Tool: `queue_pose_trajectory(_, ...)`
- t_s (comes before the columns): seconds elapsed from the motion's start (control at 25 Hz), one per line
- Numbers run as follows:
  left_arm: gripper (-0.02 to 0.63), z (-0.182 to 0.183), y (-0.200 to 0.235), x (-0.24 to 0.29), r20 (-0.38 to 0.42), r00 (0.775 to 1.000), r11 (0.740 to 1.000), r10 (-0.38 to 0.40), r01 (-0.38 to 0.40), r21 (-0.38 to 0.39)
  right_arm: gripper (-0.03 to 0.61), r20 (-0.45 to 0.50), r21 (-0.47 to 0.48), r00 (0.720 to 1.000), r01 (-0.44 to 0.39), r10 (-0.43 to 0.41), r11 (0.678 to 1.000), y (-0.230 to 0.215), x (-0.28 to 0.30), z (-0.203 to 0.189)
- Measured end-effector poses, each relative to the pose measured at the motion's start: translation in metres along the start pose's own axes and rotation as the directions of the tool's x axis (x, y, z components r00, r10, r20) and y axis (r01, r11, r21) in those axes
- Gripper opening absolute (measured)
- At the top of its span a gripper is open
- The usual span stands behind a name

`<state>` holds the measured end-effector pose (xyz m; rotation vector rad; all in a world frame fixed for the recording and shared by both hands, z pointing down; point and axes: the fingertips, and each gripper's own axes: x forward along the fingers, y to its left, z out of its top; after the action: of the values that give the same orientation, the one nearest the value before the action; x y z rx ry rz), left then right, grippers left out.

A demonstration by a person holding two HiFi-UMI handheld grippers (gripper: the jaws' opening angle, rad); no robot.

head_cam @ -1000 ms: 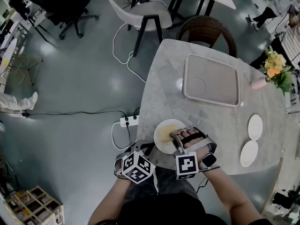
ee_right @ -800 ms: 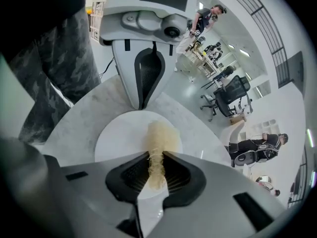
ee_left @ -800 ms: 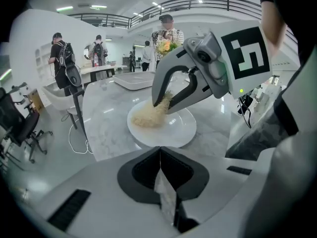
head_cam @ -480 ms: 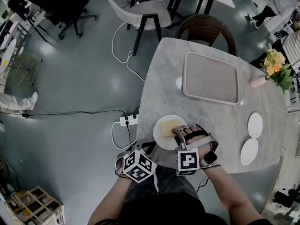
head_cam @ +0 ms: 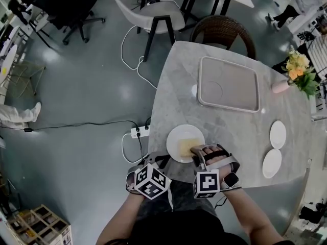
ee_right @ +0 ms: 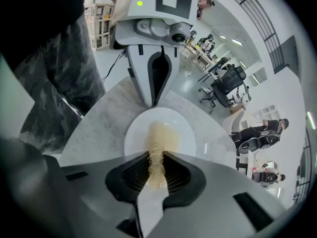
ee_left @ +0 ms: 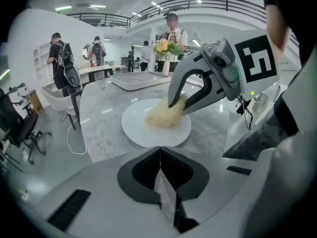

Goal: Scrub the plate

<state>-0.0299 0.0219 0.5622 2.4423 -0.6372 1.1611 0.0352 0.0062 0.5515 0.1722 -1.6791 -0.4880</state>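
Right gripper [ee_right: 157, 158]: jaws clamped on fibrous, straw-coloured scrub pad [ee_right: 159, 138], pressed on round glossy white plate [ee_right: 185, 133]; veined marble table [head_cam: 225, 124]. Left gripper [ee_left: 160, 155]: jaws together, empty.

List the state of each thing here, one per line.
Plate, lying flat, right side up.
Scrub pad, resting on the plate.
Right tool, shut on the scrub pad.
Left tool, shut, empty.
Tray, empty.
Vase, upright.
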Motion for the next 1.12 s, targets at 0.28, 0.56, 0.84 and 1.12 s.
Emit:
queue_pose_trajectory(0.28, 0.014, -0.001, -0.004, 0.001, -0.005, 1.0, 1.0, -0.005, 0.005, 0.009, 0.071, 0.029, -0.019, 0.999, -0.018, 0.019, 1.0, 0.012, -0.005, 0.012)
queue_pose_trajectory(0.56, 0.014, -0.002, -0.006, -0.002, -0.008, 1.0, 1.0, -0.005, 0.005, 0.016, 0.071, 0.051, -0.035, 0.997, -0.057, 0.059, 0.998, 0.027, -0.014, 0.019)
queue_pose_trajectory(0.84, 0.014, 0.001, -0.009, -0.003, -0.009, 1.0, 1.0, -0.007, 0.007, 0.024, 0.071, 0.121, 0.058, 0.986, -0.121, 0.113, 0.991, 0.033, -0.029, 0.025)
queue_pose_trajectory(1.12, 0.014, 0.005, -0.008, -0.007, 0.009, 1.0, 1.0, -0.004, 0.004, 0.006, 0.071, 0.176, 0.145, 0.97, -0.195, 0.169, 0.97, 0.039, -0.042, 0.031)
